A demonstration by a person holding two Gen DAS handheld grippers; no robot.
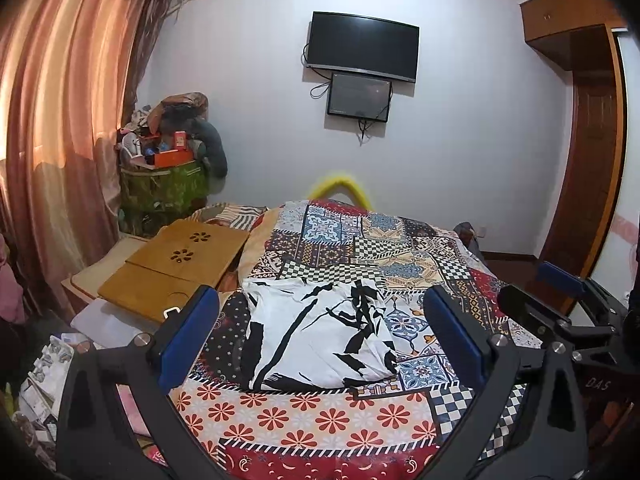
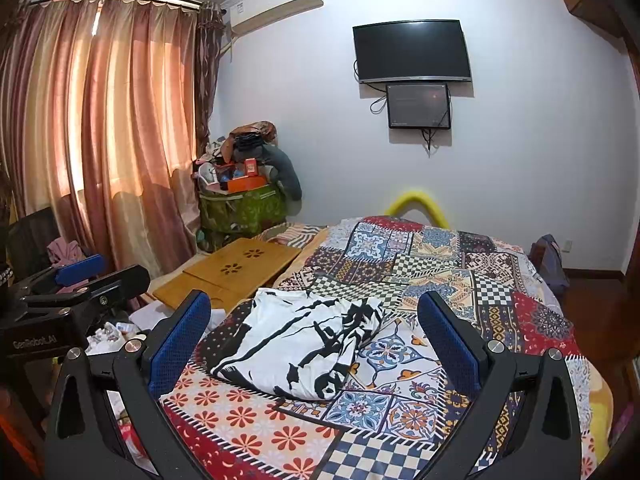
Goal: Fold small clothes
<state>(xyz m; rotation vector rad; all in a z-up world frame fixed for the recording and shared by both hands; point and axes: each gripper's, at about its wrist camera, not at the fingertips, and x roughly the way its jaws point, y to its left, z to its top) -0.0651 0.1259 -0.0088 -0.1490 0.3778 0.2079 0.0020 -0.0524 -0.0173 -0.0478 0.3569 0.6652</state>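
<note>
A white garment with black brush-stroke print (image 1: pixel 316 332) lies folded on the patchwork bedspread (image 1: pixel 360 248); it also shows in the right wrist view (image 2: pixel 296 344). My left gripper (image 1: pixel 320 316) is open and empty, held above the bed in front of the garment, its blue pads (image 1: pixel 188 336) wide apart. My right gripper (image 2: pixel 316 328) is open and empty too, hovering just short of the garment. The right gripper shows at the right edge of the left wrist view (image 1: pixel 560 292); the left gripper shows at the left edge of the right wrist view (image 2: pixel 80 280).
A wooden lap desk (image 1: pixel 176 264) lies at the bed's left edge. A green bin piled with clutter (image 1: pixel 168 168) stands by the curtain (image 1: pixel 60 120). A TV (image 1: pixel 362 46) hangs on the far wall. A wooden door (image 1: pixel 588 184) is at right. Loose clutter (image 1: pixel 48 368) lies left of the bed.
</note>
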